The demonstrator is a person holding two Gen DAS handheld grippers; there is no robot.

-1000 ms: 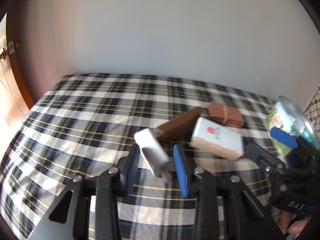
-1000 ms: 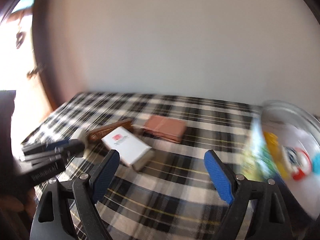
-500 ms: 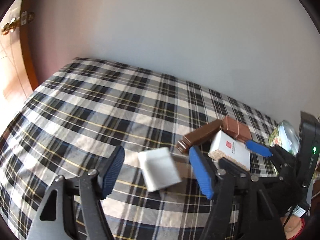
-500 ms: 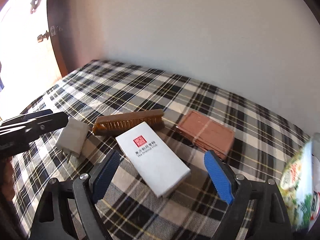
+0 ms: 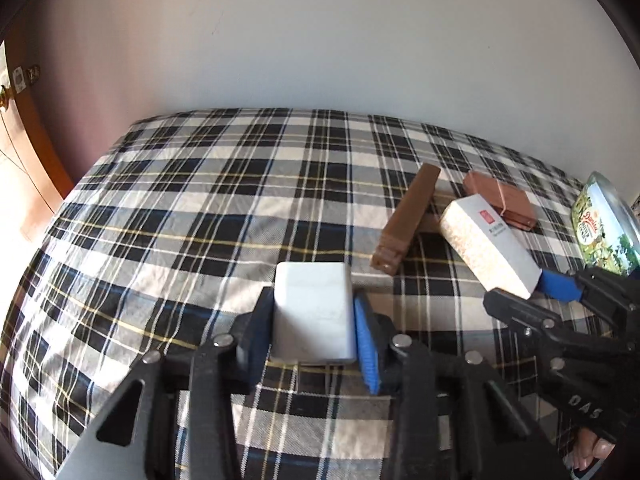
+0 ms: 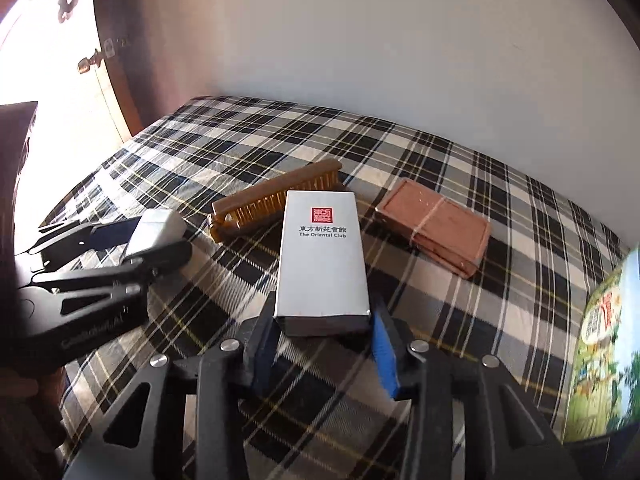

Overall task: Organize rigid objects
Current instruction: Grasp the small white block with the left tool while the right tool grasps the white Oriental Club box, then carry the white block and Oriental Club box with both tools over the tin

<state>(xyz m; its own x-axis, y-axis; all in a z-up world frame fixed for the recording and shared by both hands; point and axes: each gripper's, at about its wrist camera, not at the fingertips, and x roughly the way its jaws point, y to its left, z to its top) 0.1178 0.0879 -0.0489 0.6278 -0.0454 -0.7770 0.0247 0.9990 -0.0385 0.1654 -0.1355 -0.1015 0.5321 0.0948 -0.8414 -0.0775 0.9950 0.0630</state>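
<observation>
My left gripper (image 5: 312,334) is shut on a small white block (image 5: 313,312), its pads pressed on both sides, just above the plaid cloth. It also shows in the right wrist view (image 6: 154,230) held by the left gripper (image 6: 132,248). My right gripper (image 6: 324,344) is shut on the near end of a white Oriental Club box (image 6: 322,256), which also shows in the left wrist view (image 5: 486,246) with the right gripper (image 5: 532,292). A brown comb (image 6: 276,200) and a reddish-brown case (image 6: 436,226) lie beyond.
A plaid cloth (image 5: 200,208) covers the surface up to a white wall. A round printed tin (image 6: 604,340) stands at the right edge, also in the left wrist view (image 5: 604,224). A wooden door (image 6: 108,60) is at the left.
My left gripper closed on the white block it had been open around. My right gripper moved in and closed on the white box's near end.
</observation>
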